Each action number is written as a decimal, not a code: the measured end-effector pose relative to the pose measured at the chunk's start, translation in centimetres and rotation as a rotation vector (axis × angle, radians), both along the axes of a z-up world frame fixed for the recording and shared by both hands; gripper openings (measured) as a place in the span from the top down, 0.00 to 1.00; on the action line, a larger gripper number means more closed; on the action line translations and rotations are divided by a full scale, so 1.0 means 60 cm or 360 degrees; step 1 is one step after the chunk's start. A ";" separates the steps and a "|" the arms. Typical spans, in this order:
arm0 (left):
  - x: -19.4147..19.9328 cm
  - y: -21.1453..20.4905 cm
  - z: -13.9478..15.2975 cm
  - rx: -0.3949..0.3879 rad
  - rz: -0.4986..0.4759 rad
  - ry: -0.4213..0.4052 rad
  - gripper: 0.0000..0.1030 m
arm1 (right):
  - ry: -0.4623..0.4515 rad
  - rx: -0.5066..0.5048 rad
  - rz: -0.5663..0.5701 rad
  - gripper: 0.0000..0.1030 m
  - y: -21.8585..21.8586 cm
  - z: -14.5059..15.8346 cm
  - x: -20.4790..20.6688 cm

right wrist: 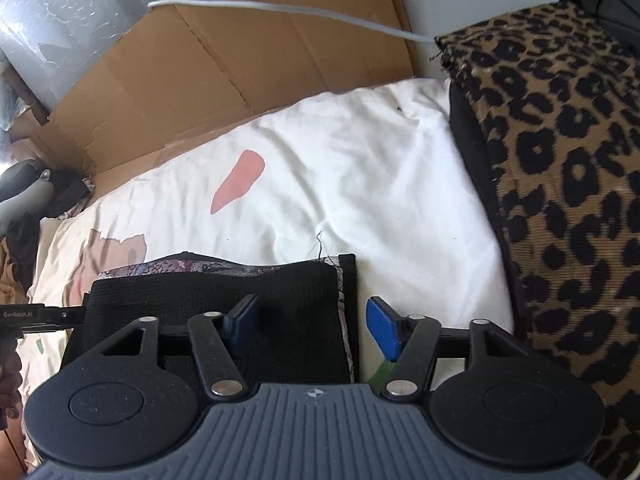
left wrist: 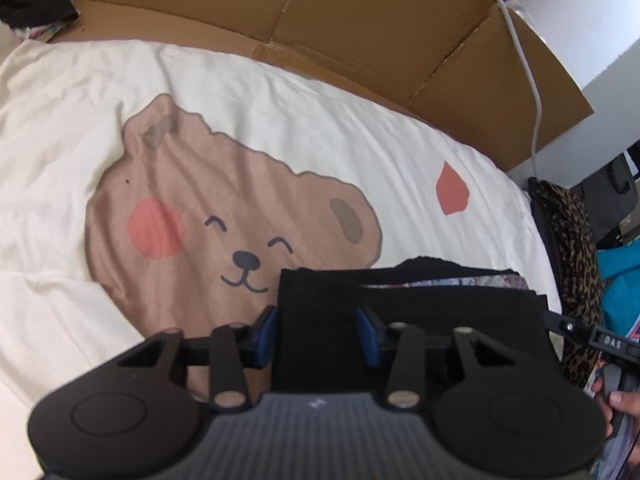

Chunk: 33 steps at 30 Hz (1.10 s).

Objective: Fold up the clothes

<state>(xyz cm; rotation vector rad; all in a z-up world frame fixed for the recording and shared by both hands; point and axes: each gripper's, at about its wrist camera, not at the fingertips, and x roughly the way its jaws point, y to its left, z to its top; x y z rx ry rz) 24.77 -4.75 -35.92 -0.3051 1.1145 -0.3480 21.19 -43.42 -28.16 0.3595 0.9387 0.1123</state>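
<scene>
A folded black garment (left wrist: 400, 312) with a patterned inner layer lies on the near part of a white bear-print blanket (left wrist: 280, 120). My left gripper (left wrist: 318, 330) has its blue pads (left wrist: 265, 334) pressed against both sides of the garment's left end, and black cloth fills the gap. In the right wrist view the same garment (right wrist: 224, 292) reaches in from the left. My right gripper (right wrist: 312, 322) stands open over its right edge. One pad (right wrist: 242, 316) sits over the cloth and the other is over bare blanket (right wrist: 360, 168).
Flattened cardboard (left wrist: 360, 20) stands along the far side of the bed, with a white cable (left wrist: 528, 80) over it. A leopard-print fabric (right wrist: 568, 200) lies to the right. A dark clothes pile (left wrist: 32, 4) is at the far left. A hand (left wrist: 624, 404) holds the other gripper.
</scene>
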 end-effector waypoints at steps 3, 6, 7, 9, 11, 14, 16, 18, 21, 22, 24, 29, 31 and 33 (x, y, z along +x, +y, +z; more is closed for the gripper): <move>-0.001 0.001 0.005 0.0032 -0.0037 -0.0027 0.90 | -0.0006 -0.0022 0.0009 0.53 0.002 0.000 0.004; -0.006 0.006 0.013 0.0066 -0.0049 -0.0062 0.93 | -0.0012 -0.0044 0.0017 0.91 0.005 0.000 0.008; -0.008 0.008 0.016 0.0076 -0.0050 -0.0074 0.94 | -0.0014 -0.0051 0.0020 0.91 0.006 0.000 0.009; -0.011 0.013 0.023 0.0085 -0.0051 -0.0100 0.94 | -0.0018 -0.0065 0.0026 0.92 0.007 0.000 0.012; -0.014 0.016 0.031 0.0091 -0.0062 -0.0123 0.94 | -0.0026 -0.0082 0.0026 0.92 0.008 0.002 0.013; -0.016 0.020 0.040 0.0103 -0.0091 -0.0141 0.95 | -0.0066 -0.0107 -0.0004 0.92 0.004 0.018 0.011; -0.015 0.025 0.044 0.0089 -0.0074 -0.0140 0.96 | -0.0090 -0.0128 -0.0001 0.93 0.006 0.026 0.015; -0.011 0.029 0.043 0.0080 -0.0044 -0.0131 0.96 | -0.0104 -0.0146 -0.0001 0.93 0.008 0.031 0.019; -0.005 0.028 0.033 0.0092 -0.0019 -0.0111 0.96 | -0.0056 -0.0137 -0.0023 0.93 0.010 0.016 0.032; -0.003 0.027 0.028 0.0099 -0.0019 -0.0106 0.96 | -0.0040 -0.0134 -0.0030 0.93 0.011 0.011 0.036; 0.000 0.024 0.020 0.0100 -0.0021 -0.0111 0.96 | -0.0004 -0.0141 -0.0036 0.93 0.012 -0.004 0.041; 0.005 0.019 0.017 0.0081 -0.0030 -0.0146 0.96 | 0.0027 -0.0225 -0.0038 0.94 0.018 -0.019 0.035; 0.009 0.016 0.013 0.0077 -0.0036 -0.0148 0.96 | 0.0038 -0.0233 -0.0050 0.94 0.015 -0.021 0.033; 0.013 0.011 0.007 0.0079 -0.0046 -0.0148 0.96 | 0.0039 -0.0239 -0.0058 0.94 0.014 -0.019 0.032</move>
